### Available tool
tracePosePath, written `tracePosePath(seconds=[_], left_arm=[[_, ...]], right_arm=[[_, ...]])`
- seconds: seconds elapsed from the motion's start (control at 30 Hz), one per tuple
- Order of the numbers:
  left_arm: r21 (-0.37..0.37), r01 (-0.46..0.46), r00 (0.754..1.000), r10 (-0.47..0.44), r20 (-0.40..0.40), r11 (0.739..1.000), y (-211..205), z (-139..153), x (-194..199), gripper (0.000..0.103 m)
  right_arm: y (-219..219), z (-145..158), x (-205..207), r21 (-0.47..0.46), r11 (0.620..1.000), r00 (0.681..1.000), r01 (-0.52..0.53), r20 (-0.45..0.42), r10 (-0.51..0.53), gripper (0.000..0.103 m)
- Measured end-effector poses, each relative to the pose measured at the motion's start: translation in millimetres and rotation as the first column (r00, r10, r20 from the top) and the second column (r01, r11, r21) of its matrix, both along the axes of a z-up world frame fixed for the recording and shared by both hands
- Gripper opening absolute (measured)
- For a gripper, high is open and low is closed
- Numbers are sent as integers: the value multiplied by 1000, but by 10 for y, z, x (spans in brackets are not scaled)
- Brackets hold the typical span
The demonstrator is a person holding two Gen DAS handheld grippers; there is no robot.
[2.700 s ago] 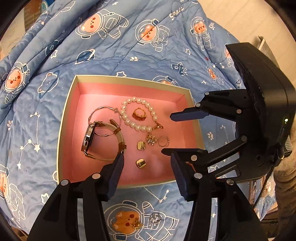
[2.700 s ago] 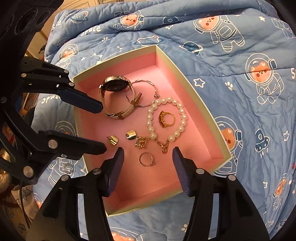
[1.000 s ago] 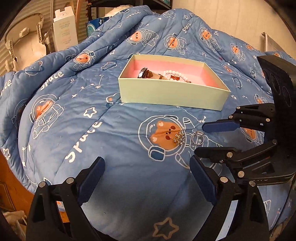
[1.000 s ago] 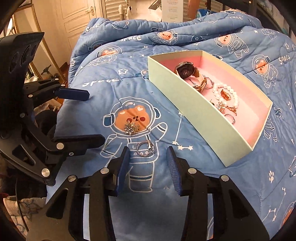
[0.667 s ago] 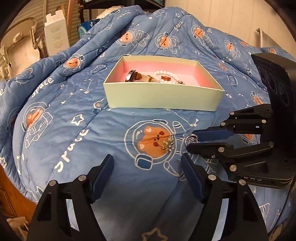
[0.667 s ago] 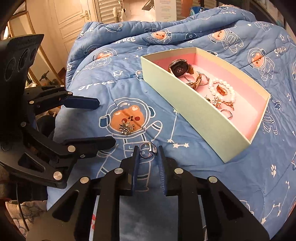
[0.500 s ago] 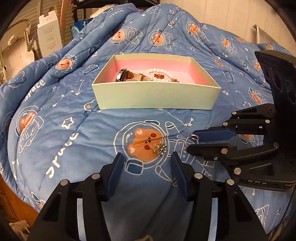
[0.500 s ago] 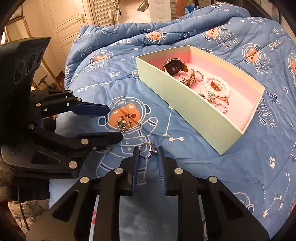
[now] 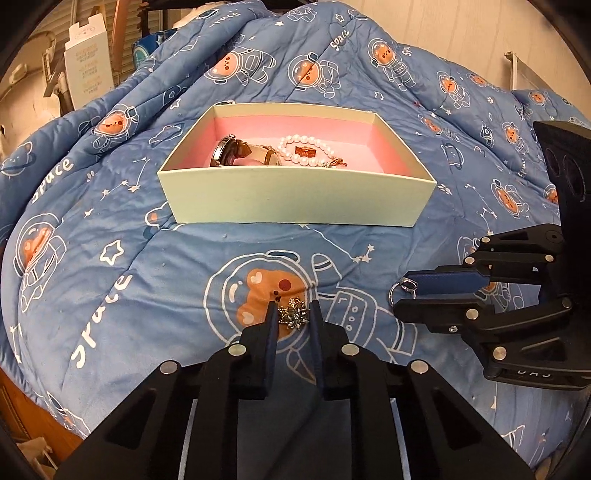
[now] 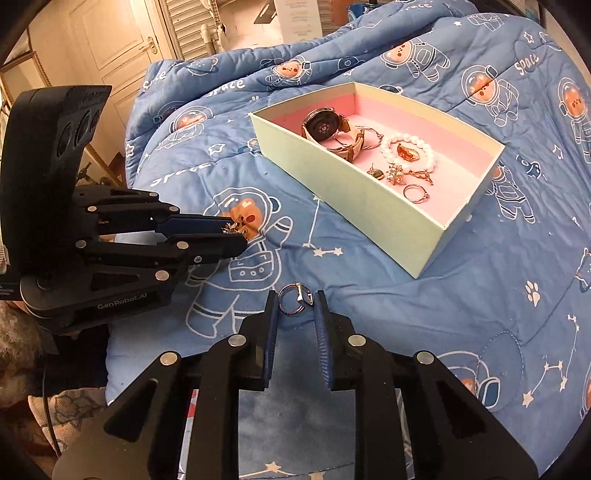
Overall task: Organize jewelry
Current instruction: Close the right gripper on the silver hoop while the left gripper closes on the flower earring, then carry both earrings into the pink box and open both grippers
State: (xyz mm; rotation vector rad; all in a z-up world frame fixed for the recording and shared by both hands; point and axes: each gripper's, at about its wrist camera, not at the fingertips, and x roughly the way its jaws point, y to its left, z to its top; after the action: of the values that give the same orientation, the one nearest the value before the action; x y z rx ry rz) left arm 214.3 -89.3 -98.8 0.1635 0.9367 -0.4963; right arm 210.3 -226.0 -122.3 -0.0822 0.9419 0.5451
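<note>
My left gripper [image 9: 293, 316] is shut on a sparkly silver earring [image 9: 293, 316], just above the blue quilt; it also shows in the right wrist view [image 10: 233, 229]. My right gripper [image 10: 295, 301] is shut on a silver ring [image 10: 293, 294], seen too in the left wrist view [image 9: 400, 288]. The pale green box with pink lining [image 9: 295, 199] lies farther back on the quilt. It holds a watch [image 10: 325, 127], a pearl bracelet [image 10: 410, 149], a gold ring [image 10: 406, 152], a hoop, small earrings and another ring [image 10: 415, 194].
The blue astronaut quilt [image 9: 110, 229] covers a rounded bed that drops off at the near left edge. Cardboard boxes [image 9: 88, 74] stand behind the bed on the left. A door and shutters [image 10: 122, 33] lie beyond the bed in the right wrist view.
Both grippers left the box, came down to the quilt in front of it and closed. The left shut on the earring, the right on the silver ring.
</note>
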Motion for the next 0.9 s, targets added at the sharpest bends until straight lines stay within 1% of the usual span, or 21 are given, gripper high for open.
tracePosePath(seconds=[0.23, 0.33, 0.47, 0.53, 0.67, 0.73, 0.8, 0.87, 0.9], left_arm=[[-58, 20, 1000, -21, -8, 998, -2, 148, -51, 16], [-69, 38, 999, -38, 6, 997, -31, 258, -67, 16], [-93, 62, 998, -61, 20, 994, -75, 451, -7, 16], [-98, 68, 998, -66, 20, 993, -106, 534, 70, 16], [-105, 96, 995, -95, 8, 990, -188, 678, 286, 16], [-109, 115, 992, -120, -36, 987, -256, 698, 442, 16], [-102, 114, 990, -121, -66, 988, -318, 696, 592, 16], [-92, 128, 986, -137, -98, 987, -384, 673, 725, 16], [-83, 120, 986, -129, -107, 989, -415, 662, 790, 16]], right_arm=[[-96, 134, 26, 56, 998, 999, -12, -32, 14, 20], [-153, 262, 65, 83, 996, 999, -25, -35, 28, 20], [-238, 470, 179, 85, 995, 999, -46, -18, 48, 20], [-264, 575, 258, 55, 996, 998, -63, 1, 63, 20], [-284, 712, 470, -48, 993, 994, -106, 35, 108, 20], [-307, 750, 609, -72, 989, 991, -127, 28, 129, 20], [-328, 774, 735, -104, 987, 991, -125, 35, 130, 20], [-327, 771, 875, -129, 983, 990, -134, 23, 138, 20], [-324, 763, 945, -142, 981, 990, -134, 16, 137, 20]])
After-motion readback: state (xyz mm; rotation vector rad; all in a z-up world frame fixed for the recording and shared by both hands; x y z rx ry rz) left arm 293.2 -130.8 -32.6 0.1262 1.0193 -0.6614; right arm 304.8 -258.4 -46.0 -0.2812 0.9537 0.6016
